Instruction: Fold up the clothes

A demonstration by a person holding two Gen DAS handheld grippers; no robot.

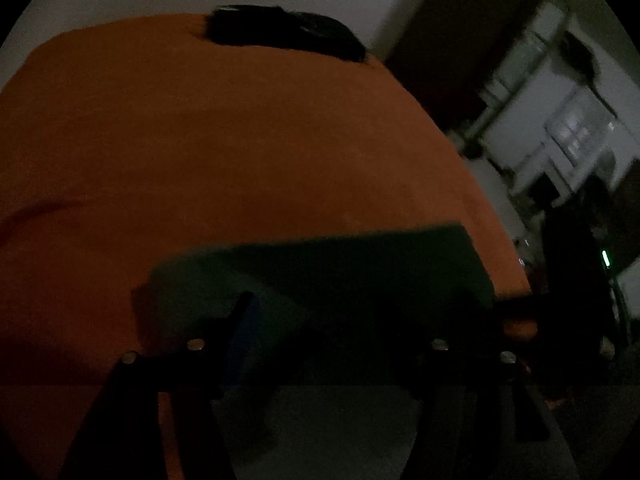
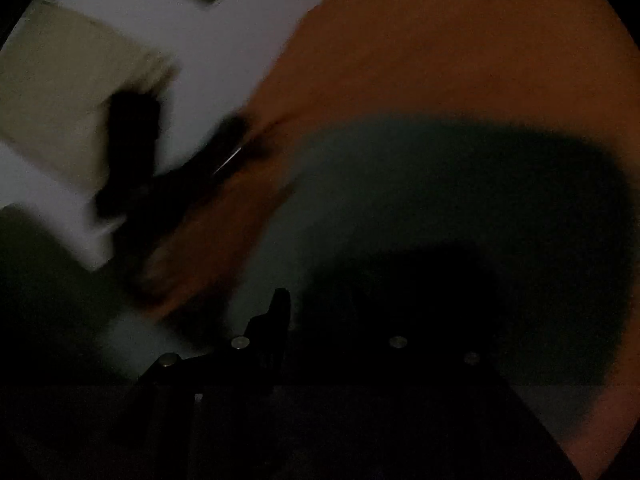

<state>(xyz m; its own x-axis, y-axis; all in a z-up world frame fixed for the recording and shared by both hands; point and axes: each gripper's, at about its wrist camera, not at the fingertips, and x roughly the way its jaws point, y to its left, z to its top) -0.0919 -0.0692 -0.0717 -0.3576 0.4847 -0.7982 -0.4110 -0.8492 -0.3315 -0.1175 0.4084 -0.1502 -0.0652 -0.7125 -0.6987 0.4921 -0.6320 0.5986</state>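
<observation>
The orange table (image 1: 224, 132) fills most of both dim views; on it lies the dark green garment (image 1: 360, 264), folded flat near the table's near edge, its left end paler; a black bundle (image 1: 280, 32) sits at the far edge, well apart from the garment; the left tongs (image 1: 340, 320) hang just over the garment's near side, fingers spread and released, nothing pressed between them; the right tongs (image 2: 340, 316) stand above the garment (image 2: 440, 184) in blur and darkness, and I cannot tell their grip.
</observation>
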